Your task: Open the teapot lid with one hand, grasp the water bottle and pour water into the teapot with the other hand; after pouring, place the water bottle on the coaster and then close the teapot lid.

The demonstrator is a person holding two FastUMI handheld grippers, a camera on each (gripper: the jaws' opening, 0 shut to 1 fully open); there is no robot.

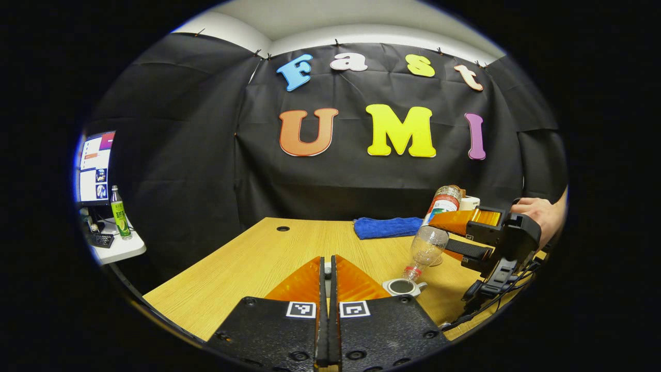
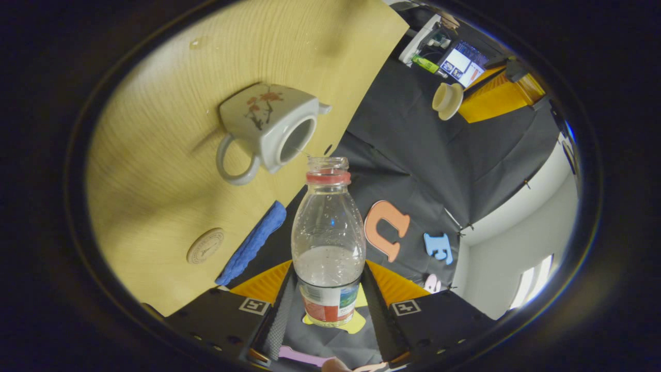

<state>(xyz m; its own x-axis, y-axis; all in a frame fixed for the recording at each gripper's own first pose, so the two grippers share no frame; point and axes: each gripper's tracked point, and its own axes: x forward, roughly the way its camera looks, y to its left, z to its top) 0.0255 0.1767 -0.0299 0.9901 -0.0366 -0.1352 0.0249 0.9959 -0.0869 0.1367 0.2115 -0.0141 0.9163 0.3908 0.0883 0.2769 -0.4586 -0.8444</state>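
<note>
My right gripper (image 2: 329, 274) is shut on a clear water bottle (image 2: 328, 227) with a red neck ring, tipped mouth-down. The bottle's mouth hangs just over the open top of the white flowered teapot (image 2: 268, 126) on the wooden table (image 2: 155, 103), and a thin thread of water links them. In the left gripper view the tilted bottle (image 1: 434, 232) points at the teapot (image 1: 404, 287), with a hand behind the right gripper (image 1: 465, 235). My left gripper (image 1: 327, 268) is shut on the cream teapot lid (image 2: 447, 101), held in the air away from the pot. A round coaster (image 2: 205, 246) lies on the table.
A folded blue cloth (image 1: 387, 227) lies at the table's far edge, next to the coaster. A side table (image 1: 121, 248) at the left carries a monitor (image 1: 95, 168), a keyboard and a green bottle (image 1: 120, 212). A cable hole (image 1: 283, 228) marks the tabletop.
</note>
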